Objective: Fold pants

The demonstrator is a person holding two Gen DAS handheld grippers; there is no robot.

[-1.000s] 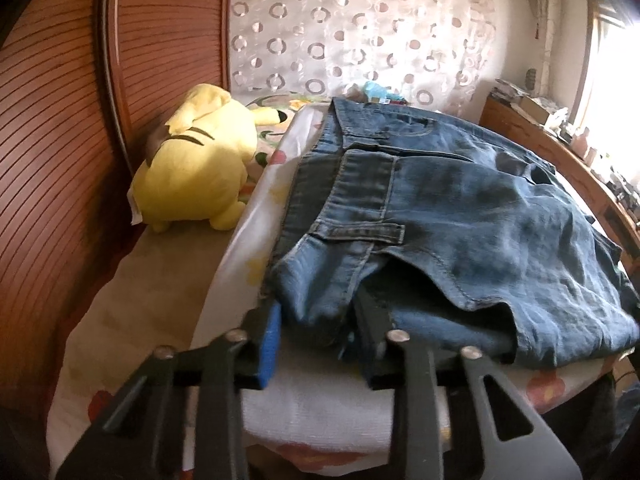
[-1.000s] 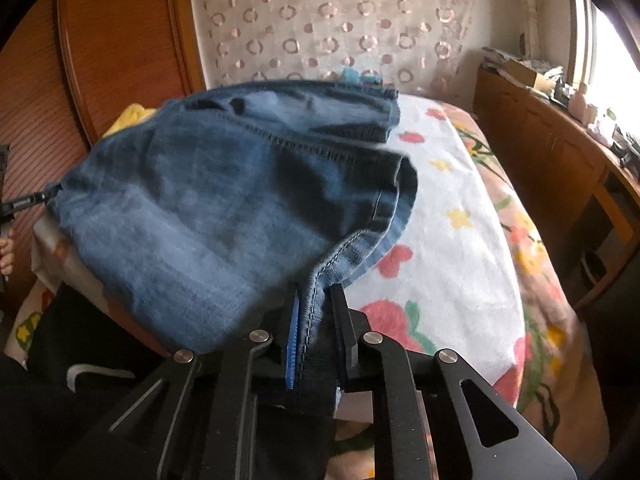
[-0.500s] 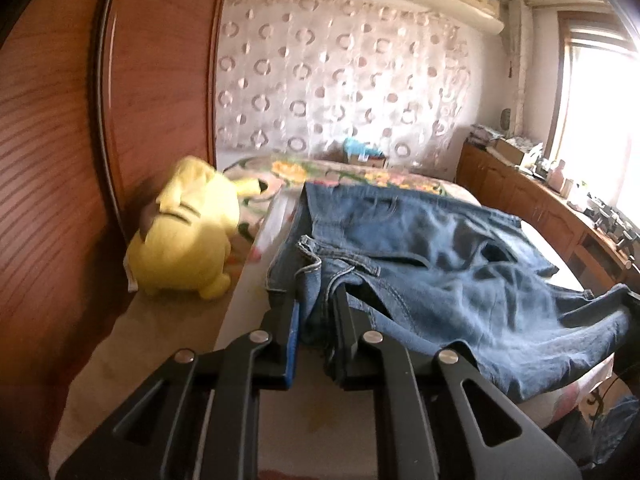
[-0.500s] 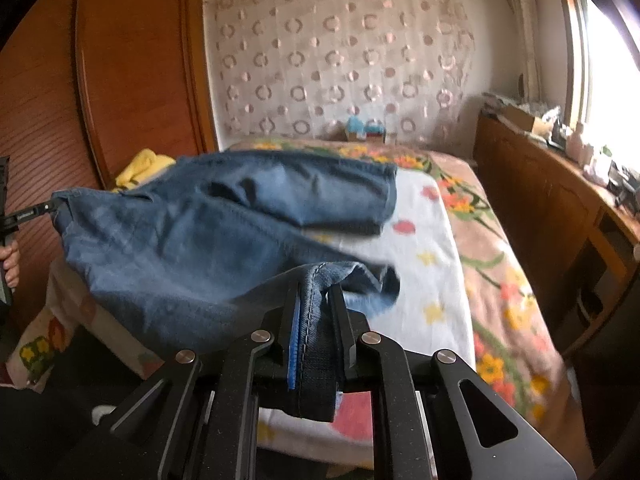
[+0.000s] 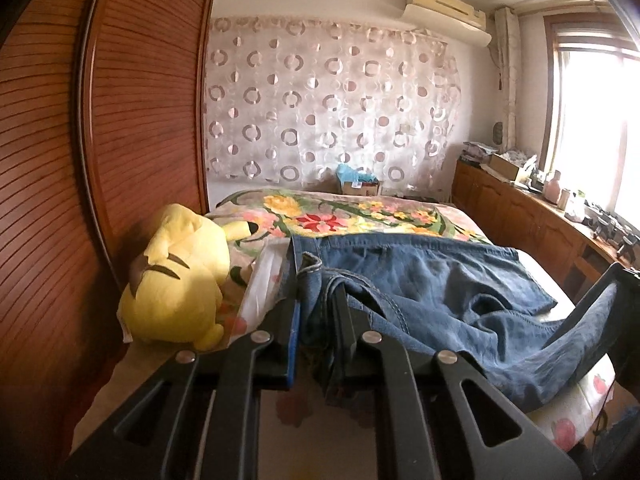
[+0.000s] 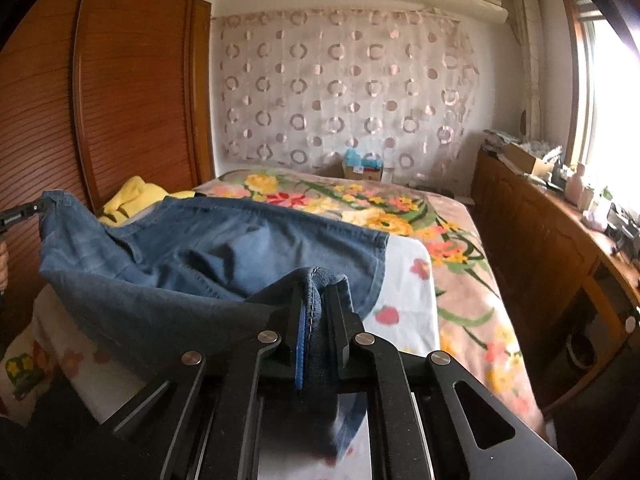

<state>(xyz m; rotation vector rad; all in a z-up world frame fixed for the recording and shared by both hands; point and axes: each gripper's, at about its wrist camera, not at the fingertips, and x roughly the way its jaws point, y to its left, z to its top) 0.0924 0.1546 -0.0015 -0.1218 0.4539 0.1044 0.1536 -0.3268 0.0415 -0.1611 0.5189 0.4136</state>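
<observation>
Between the two grippers the jeans [image 5: 432, 292] are stretched left to right over the near bed [image 6: 460, 280] edge, far part lying flat. Left gripper [image 5: 316, 320] is clenched on bunched denim; right gripper [image 6: 316, 312] closing on a hem. A yellow plush [image 5: 180, 276] sits left, cabinets [image 6: 540, 240] right.

Daylight from blown-out window [image 5: 596, 128]; fisheye edges dark, bent.
</observation>
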